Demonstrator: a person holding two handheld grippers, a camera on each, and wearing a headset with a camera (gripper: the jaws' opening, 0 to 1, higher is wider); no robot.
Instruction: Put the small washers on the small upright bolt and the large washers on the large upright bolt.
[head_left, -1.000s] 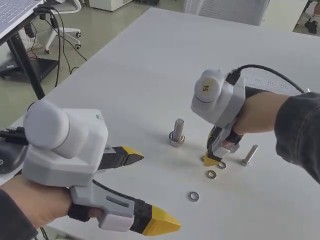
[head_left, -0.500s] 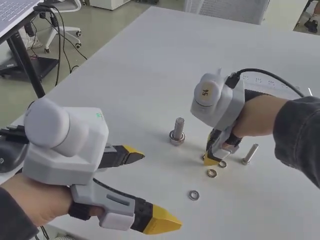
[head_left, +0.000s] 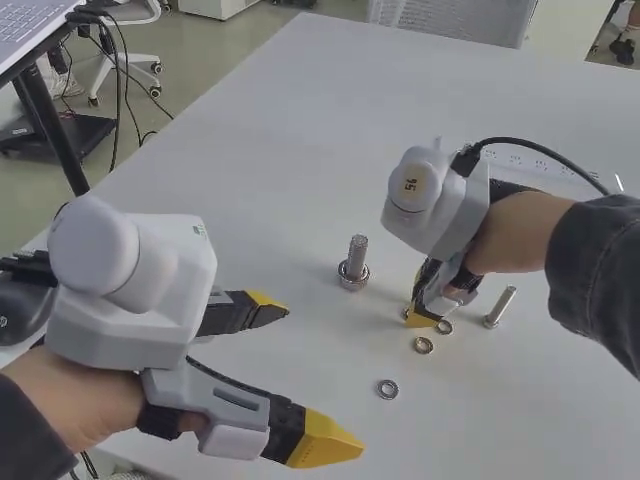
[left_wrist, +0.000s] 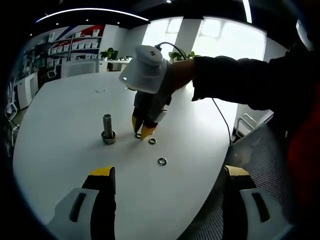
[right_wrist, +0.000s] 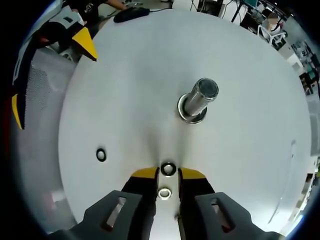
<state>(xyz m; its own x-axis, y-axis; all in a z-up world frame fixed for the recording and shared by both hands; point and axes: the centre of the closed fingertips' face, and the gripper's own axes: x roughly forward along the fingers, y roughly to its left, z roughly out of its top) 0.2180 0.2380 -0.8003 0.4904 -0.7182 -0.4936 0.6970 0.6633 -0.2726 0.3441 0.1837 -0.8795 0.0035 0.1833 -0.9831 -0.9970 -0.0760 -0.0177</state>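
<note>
The large bolt (head_left: 355, 262) (right_wrist: 199, 100) (left_wrist: 107, 130) stands upright mid-table on its wide base. A smaller bolt (head_left: 498, 308) is to its right, head on the table. My right gripper (head_left: 422, 320) (right_wrist: 168, 175) (left_wrist: 140, 129) points down at the table right of the large bolt, its jaws a narrow gap apart. One small washer (right_wrist: 164, 192) lies between its fingers and a second washer (right_wrist: 168, 168) (left_wrist: 138, 135) sits at the tips. Two more washers (head_left: 424, 346) (head_left: 388, 390) lie nearer me. My left gripper (head_left: 300, 378) (left_wrist: 168, 172) hovers open and holds nothing at the near left.
The white table (head_left: 300, 130) stretches far beyond the bolts. A black cable (head_left: 540, 148) runs from the right gripper across the table's right side. A desk leg and chair (head_left: 60, 140) stand on the floor off the left edge.
The right gripper rolled slightly over the washers a second ago and has held nearly still since. The left gripper has not moved.
</note>
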